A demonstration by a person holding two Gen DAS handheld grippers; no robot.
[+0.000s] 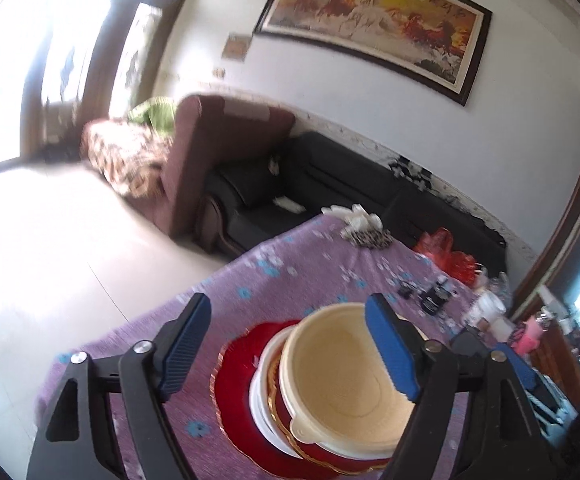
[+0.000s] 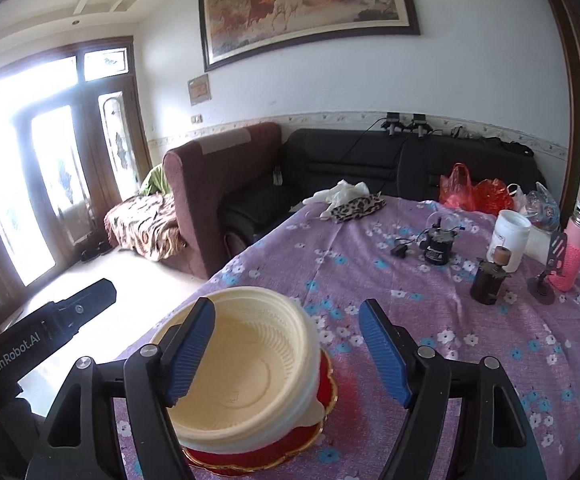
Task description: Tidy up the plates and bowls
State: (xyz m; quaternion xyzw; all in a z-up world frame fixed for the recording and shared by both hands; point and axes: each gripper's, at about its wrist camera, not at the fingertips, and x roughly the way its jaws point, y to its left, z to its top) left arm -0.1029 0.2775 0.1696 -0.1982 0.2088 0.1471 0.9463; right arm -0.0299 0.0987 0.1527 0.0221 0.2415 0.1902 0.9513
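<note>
Stack of dishes at the near left corner of the table, on a purple flowered cloth.

Top: cream plastic bowl, ribbed inside, upright, open side up; also in the left view.
Beneath: white bowl, only the rim showing; possibly a second white one nested with it, hard to tell through the blur.
Beneath that: red dish with gold scalloped edge.
Bottom: red plate with gold rim, flat on the cloth, protruding to the left of the bowls.

Left gripper: jaws wide apart, empty, hovering over the stack; blue pad of the right finger over the cream bowl's rim, contact not certain.
Right gripper: jaws wide apart, empty; left blue pad in front of the cream bowl's near-left rim, right pad over bare cloth.

Far edge of table: white gloves and leopard-print cloth together.
Far right corner: red plastic bags, white jar, pink-sleeved flask.
Right side, mid-table: black cylindrical device, dark brown canister, small black stand.

Beyond the table: black sofa, maroon armchair, framed horse painting on the wall.
</note>
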